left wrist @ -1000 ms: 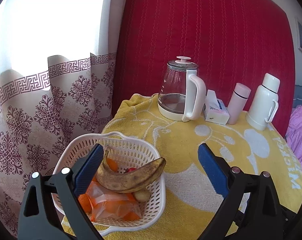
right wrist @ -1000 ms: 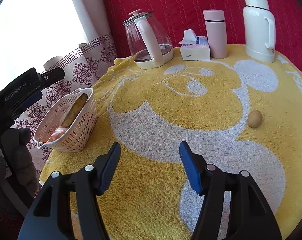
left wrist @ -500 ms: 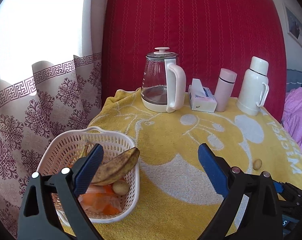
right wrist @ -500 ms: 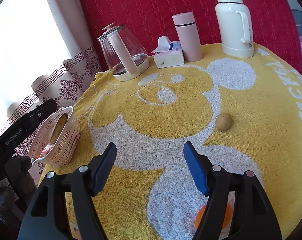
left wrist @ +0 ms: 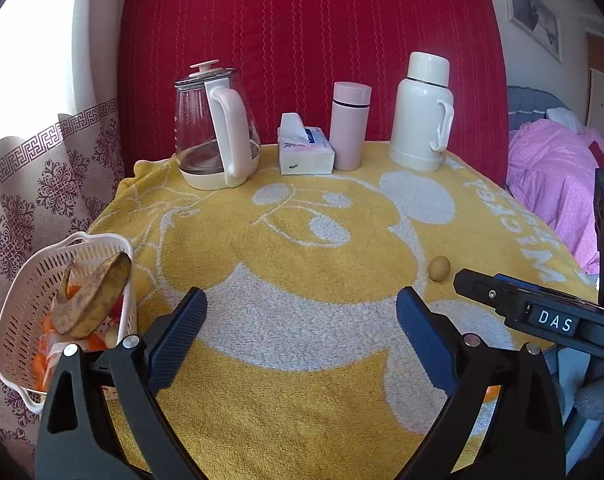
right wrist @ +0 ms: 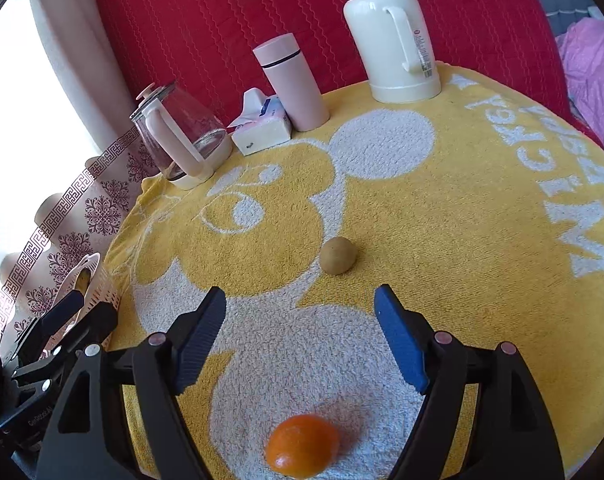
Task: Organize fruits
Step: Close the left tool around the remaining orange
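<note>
Right under our right gripper (right wrist: 300,336), jaws spread and empty, sat the orange (right wrist: 303,449), nearer than the small brown fruit (right wrist: 338,255) straight ahead. Our left gripper (left wrist: 300,338), also spread, was farther from both. Basket (left wrist: 26,280) sat off to its left, banana (left wrist: 90,300) inside.
</note>
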Demonstrator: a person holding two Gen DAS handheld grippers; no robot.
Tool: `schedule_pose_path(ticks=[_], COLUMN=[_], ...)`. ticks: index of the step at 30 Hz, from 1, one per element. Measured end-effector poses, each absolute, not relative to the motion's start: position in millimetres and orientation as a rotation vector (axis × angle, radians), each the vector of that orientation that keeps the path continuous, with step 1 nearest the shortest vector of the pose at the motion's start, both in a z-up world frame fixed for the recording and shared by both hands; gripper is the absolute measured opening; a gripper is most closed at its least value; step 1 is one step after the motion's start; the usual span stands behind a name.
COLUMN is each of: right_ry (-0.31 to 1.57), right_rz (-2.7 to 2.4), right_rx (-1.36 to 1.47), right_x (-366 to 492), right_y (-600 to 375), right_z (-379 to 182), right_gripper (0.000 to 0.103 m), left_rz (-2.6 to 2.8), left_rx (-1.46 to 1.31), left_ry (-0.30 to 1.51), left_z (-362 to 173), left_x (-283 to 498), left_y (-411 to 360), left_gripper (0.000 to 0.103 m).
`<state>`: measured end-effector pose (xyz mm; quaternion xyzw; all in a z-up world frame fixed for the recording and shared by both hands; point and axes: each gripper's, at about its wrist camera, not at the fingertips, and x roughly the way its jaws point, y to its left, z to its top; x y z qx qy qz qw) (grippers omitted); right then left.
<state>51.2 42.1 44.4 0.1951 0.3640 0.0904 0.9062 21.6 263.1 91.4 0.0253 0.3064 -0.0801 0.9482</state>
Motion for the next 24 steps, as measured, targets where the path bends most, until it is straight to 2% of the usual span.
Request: schedule_pose_path(ticks=[9,17,20,22,24], right_ry=[0.779,0.796,0.805,0.817,0.819], right_rz=[0.112,0.074,0.042,0.035,0.035], right_rx=[0.445,0.453,0.461,0.478,0.476], right_x=[57.3,61.5,62.8,65.0,65.6], right_y=[11.9,0.1,-7.5,-10.5,-10.0], right_z=[31.2,25.4,22.9,20.1,19.5], right_gripper=[0.076,0.076,0.076,0.076,0.076], left_rz=[-0.363,-0.469,-0.517,-0.552,-0.577], left_rx=[0.006,0.100,0.131,0.132,0.123], left_ry=[0.721,0.721,0.730,0.760,0.791], left_z=[70.8,57.4,51.6,45.6,40.2], left_x=[14.8,2.3,-1.0,0.0,1.7], left_y=[227.1,194.1,183.1,178.0,175.3], left_gripper=[0.097,0.097,0.088,0.075,0.068])
